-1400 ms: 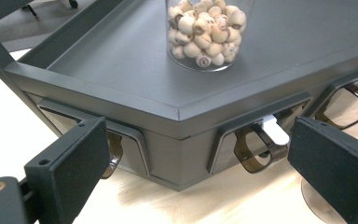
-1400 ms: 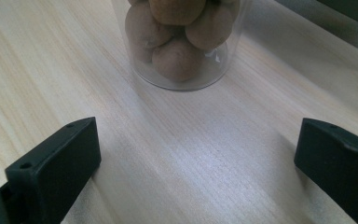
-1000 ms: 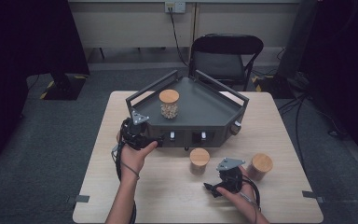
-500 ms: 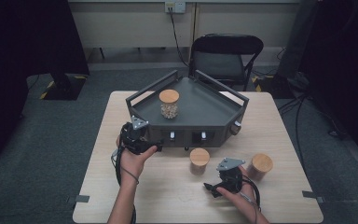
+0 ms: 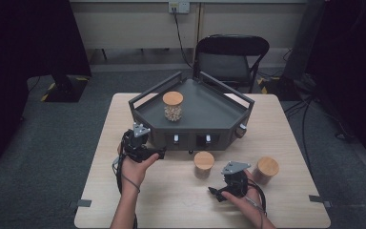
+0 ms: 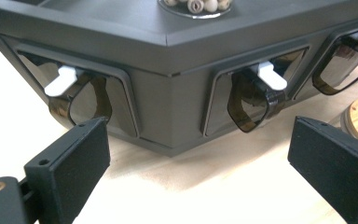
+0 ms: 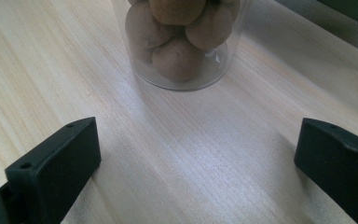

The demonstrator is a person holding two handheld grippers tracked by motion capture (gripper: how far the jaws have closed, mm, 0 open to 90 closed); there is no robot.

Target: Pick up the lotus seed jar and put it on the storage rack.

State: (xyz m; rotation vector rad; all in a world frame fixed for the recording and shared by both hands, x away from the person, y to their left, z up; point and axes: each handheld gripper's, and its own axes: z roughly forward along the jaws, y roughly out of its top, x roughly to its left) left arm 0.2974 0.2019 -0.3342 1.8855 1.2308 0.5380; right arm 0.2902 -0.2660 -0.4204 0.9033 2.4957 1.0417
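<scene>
The left tool (image 5: pixel 148 153) sits low over the bench (image 5: pixel 100 191), near its left edge and just in front of the left front corner of the dark tray stand (image 5: pixel 205 102). Its jaws are spread wide with nothing between them. In the left gripper view the two black pads (image 6: pixel 70 163) frame the front face of the stand, where dark smoky plastic catches with white tabs (image 6: pixel 270 77) sit in recessed openings; the stand is close ahead of the pads but not touching them.

The right tool (image 5: pixel 218 193) rests near the front edge of the bench, right of centre, in the person's right hand (image 5: pixel 248 200). Its jaws are also spread wide and empty. In the right gripper view it faces the bottom of a clear jar filled with round brown balls (image 7: pixel 182 42), which stands on the bare wood ahead of the pads, apart from them. In the high view this jar (image 5: pixel 203 164) stands with its wooden lid on, just in front of the stand's front face and near the middle of the bench.

A second lidded jar (image 5: pixel 265 170) stands to the right of it, close to the right hand. A third jar (image 5: pixel 173 106), with pale contents and a wooden lid, stands upright on the stand's top tray, toward its left side. The stand takes up the far half of the bench. A black chair (image 5: pixel 231 59) stands behind the far edge.
</scene>
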